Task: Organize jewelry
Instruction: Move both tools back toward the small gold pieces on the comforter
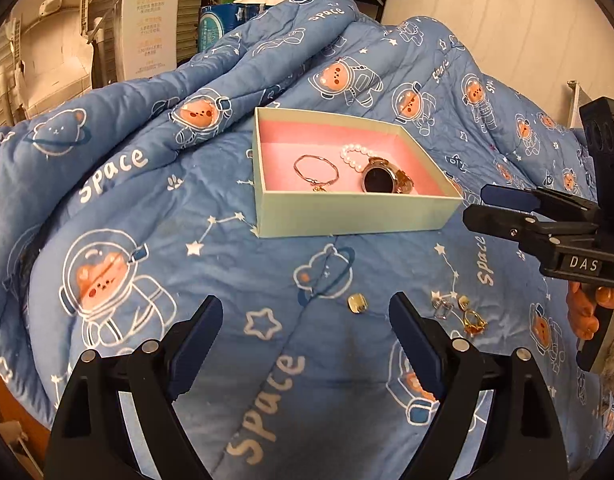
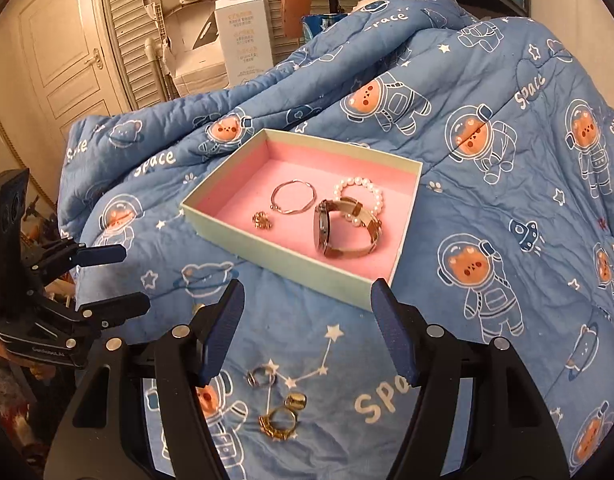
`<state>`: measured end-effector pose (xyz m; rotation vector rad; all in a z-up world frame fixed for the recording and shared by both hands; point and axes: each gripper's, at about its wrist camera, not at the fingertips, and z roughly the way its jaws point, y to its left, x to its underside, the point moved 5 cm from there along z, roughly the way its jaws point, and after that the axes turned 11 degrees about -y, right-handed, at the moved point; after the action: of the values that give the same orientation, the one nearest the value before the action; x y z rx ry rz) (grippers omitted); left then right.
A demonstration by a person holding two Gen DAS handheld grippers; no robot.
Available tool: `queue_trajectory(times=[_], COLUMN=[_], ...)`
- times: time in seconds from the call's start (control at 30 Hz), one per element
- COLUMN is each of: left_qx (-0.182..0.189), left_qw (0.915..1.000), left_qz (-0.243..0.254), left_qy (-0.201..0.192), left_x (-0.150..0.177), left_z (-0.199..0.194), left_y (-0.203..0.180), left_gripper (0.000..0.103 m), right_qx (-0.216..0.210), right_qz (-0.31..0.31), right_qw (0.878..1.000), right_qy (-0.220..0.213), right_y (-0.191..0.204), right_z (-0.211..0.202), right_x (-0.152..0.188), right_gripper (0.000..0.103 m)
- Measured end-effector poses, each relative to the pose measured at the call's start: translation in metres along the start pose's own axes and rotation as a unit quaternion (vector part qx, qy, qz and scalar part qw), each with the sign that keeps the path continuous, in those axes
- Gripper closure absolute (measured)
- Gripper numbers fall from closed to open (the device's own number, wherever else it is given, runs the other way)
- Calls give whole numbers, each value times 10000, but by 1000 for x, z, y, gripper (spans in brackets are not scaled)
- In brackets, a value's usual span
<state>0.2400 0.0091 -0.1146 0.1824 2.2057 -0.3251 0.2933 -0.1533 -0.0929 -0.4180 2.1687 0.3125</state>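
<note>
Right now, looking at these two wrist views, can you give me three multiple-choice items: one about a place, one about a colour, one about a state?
1. Where does the watch lie?
A. on the quilt
B. inside the box
C. in a gripper

2. What colour is the lining of the box?
A. pink
B. black
C. yellow

3. In what state is the right gripper?
A. shut on a ring
B. shut on nothing
C. open

Answers:
1 B, the watch rests on the lining beside the pearl bracelet.
2 A, the floor and inner walls show pink.
3 C, its jaws stand wide apart above the gold ring on the quilt.
</note>
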Motion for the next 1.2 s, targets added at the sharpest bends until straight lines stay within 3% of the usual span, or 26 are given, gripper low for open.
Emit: queue_trajectory(times=[0.43, 0.77, 0.93, 1.03, 1.2], left_qx=[86, 217, 218, 166, 243], left_qw=[10000, 9997, 9986, 9978, 9969], left_qz=[-1, 136, 478, 635, 741], left_qy=[20, 22, 30, 72, 135], left_x=[44, 51, 47, 44, 38], left_z=[-14, -6, 9, 18, 27], left_y=[-29, -49, -62, -67, -74], left_gripper=[21, 44, 52, 58, 68], right_qx=[16, 94, 16, -2, -18], right_qz=[196, 544, 498, 525, 586], right_qw=[9994, 9970, 9971, 9965, 9961], right_qy=[287, 542, 572, 646, 660], right_y=[6, 7, 11, 12, 14], right_z=[-29, -24, -20, -15, -9], right_x=[69, 95, 95, 96, 96], right_gripper=[38, 56, 62, 71, 74])
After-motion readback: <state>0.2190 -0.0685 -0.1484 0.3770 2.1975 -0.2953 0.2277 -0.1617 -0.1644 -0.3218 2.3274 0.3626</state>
